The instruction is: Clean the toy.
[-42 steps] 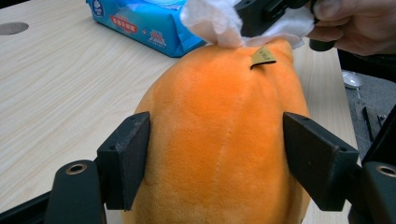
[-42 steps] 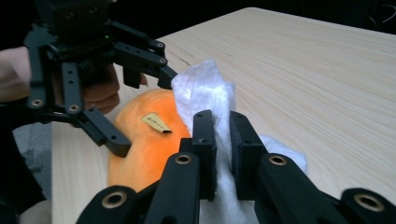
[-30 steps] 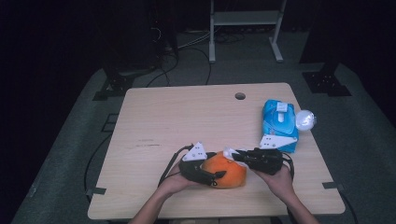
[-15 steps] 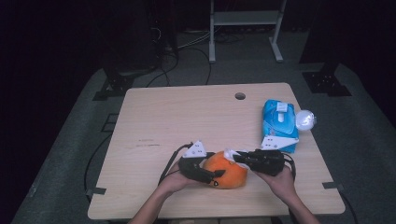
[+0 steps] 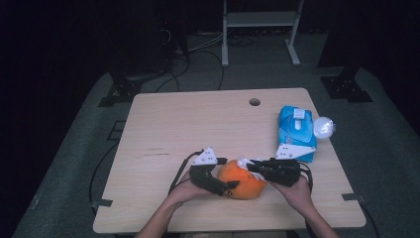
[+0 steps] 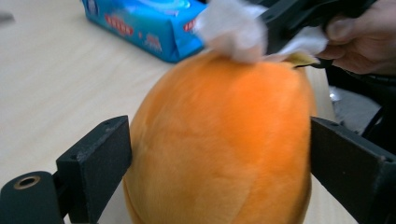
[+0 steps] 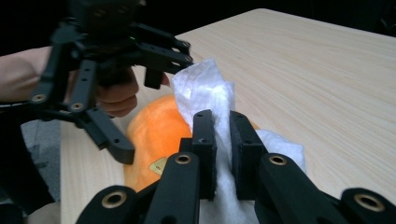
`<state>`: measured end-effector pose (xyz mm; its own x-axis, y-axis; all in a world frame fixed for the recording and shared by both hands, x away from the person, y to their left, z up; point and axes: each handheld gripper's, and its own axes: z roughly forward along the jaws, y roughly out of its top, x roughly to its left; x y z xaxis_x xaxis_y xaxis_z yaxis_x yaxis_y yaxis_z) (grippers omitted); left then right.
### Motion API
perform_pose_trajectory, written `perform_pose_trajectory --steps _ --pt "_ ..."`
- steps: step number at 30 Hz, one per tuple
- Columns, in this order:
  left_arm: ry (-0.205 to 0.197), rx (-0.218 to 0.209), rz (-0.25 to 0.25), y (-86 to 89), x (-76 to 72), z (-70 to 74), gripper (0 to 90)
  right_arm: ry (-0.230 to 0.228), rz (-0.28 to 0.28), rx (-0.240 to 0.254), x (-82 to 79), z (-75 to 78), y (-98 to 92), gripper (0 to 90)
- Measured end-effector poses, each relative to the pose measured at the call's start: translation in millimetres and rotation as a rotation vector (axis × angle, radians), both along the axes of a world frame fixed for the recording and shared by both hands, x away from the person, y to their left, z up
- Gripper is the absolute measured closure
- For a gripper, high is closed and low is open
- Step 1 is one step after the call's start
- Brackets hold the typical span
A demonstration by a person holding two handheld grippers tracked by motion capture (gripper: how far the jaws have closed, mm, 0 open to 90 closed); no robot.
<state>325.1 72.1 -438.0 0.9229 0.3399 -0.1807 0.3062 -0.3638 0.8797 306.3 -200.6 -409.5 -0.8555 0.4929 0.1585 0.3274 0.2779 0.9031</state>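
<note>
**Ana:** Grip first, from the high view. Why are both tools crowded at the near edge of the table (image 5: 198, 124)?

**Ben:** It looks like a cleaning job. The orange plush toy (image 5: 242, 182) lies there, and the left gripper (image 5: 225, 187) lies along its near-left side to steady it. The right gripper (image 5: 251, 166) comes in from the other side with a white wipe (image 5: 243, 162) on the toy's top. The blue pack of wipes (image 5: 296, 130) sits well apart at the right, presumably where the wipe came from.

**Ana:** And the left gripper view?

**Ben:** Its jaws have just been opening and now stand wide. The toy (image 6: 219, 149) is between them, with the pads right at its flanks and no dent in the fur. I'd call that a bracket, not a squeeze, just enough to stop the toy from rolling. The wipe (image 6: 231, 28) touches the crown.

**Ana:** Right gripper view?

**Ben:** Those jaws are pinched together on the wipe (image 7: 201, 88). A loose tuft stands above the tips, and more of the wipe is draped below onto the toy (image 7: 154, 130). I think a tight pinch makes sense, so that rubbing doesn't pull the sheet free.
</note>
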Motion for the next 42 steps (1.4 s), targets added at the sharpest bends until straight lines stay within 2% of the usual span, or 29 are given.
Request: perform_pose_trajectory --steps 1,3,5,8,10,11,13,14,16,18,19,21,22,27,29,31,33,34,35,39,41,42 --pt "-0.003 0.006 -0.007 0.0 -0.8 -0.1 12.9 0.008 0.005 0.003 -0.9 0.8 0.2 81.6" --pt "-0.067 0.033 -0.018 -1.7 -5.6 3.4 23.4 -0.002 0.01 -0.004 -4.2 4.7 3.5 81.6" --pt "-0.137 0.051 -0.028 -4.5 -10.8 7.5 29.3 -0.02 0.029 -0.002 -8.0 9.0 8.5 81.6" --pt "-0.248 0.071 -0.039 -8.5 -17.1 13.0 33.3 -0.065 0.056 -0.016 -13.6 16.2 19.8 81.5" --pt "-0.272 0.069 -0.032 -6.3 -17.0 15.4 33.9 -0.081 0.054 -0.028 -12.4 19.2 18.5 81.5" --pt "-0.265 0.065 -0.026 -4.6 -16.2 16.1 33.7 -0.075 0.046 -0.022 -11.4 19.2 16.0 81.5" --pt "-0.212 0.049 -0.013 -3.4 -13.4 13.1 27.6 -0.056 0.023 -0.027 -7.0 15.6 7.7 81.6" --pt "-0.177 0.034 -0.003 -2.7 -11.1 10.8 22.6 -0.044 0.019 -0.031 -5.7 13.5 5.0 81.6" --pt "-0.081 0.001 0.017 -2.5 -5.6 6.0 14.1 -0.022 0.01 -0.023 -3.8 7.3 0.3 81.6" --pt "-0.056 -0.009 0.026 -2.5 -4.3 4.4 11.4 -0.007 0.011 -0.014 -3.1 5.5 -1.5 81.6" --pt "-0.057 -0.002 0.027 -2.7 -5.0 4.9 14.9 -0.013 0.01 -0.02 -3.0 6.2 -1.2 81.5" --pt "-0.134 0.024 0.015 -3.7 -10.0 8.4 24.4 -0.028 0.009 -0.028 -4.4 9.2 0.9 81.5" --pt "-0.151 0.03 0.012 -4.8 -11.7 9.7 26.7 -0.039 0.013 -0.031 -6.7 12.0 3.4 81.5" --pt "-0.285 0.09 -0.041 -19.2 -25.7 16.3 27.7 -0.094 0.063 -0.046 -17.6 19.4 24.3 81.4" --pt "-0.304 0.104 -0.049 -20.0 -28.2 16.9 28.0 -0.114 0.071 -0.071 -20.9 20.9 31.1 81.6" --pt "-0.298 0.097 -0.053 -17.4 -27.5 16.1 29.0 -0.116 0.072 -0.084 -19.7 21.8 29.9 81.6" --pt "-0.281 0.084 -0.052 -15.5 -25.8 14.8 28.8 -0.112 0.045 -0.09 -16.1 22.1 22.3 81.6" --pt "-0.264 0.079 -0.049 -13.7 -23.1 14.2 27.3 -0.109 0.028 -0.095 -14.1 21.1 17.3 81.6" --pt "-0.245 0.069 -0.04 -13.1 -21.2 13.5 22.7 -0.083 0.019 -0.079 -10.6 18.3 10.3 81.6" --pt "-0.106 0.015 0.011 -9.7 -10.5 8.7 10.9 -0.031 0.001 -0.048 -5.6 8.9 -2.7 81.6" --pt "-0.077 0.003 0.006 -8.2 -9.8 7.4 14.9 -0.031 0.001 -0.05 -5.4 10.0 -3.3 81.6" --pt "-0.098 0.01 0.002 -7.6 -11.0 7.7 19.2 -0.036 0.002 -0.054 -5.7 11.4 -2.5 81.6"
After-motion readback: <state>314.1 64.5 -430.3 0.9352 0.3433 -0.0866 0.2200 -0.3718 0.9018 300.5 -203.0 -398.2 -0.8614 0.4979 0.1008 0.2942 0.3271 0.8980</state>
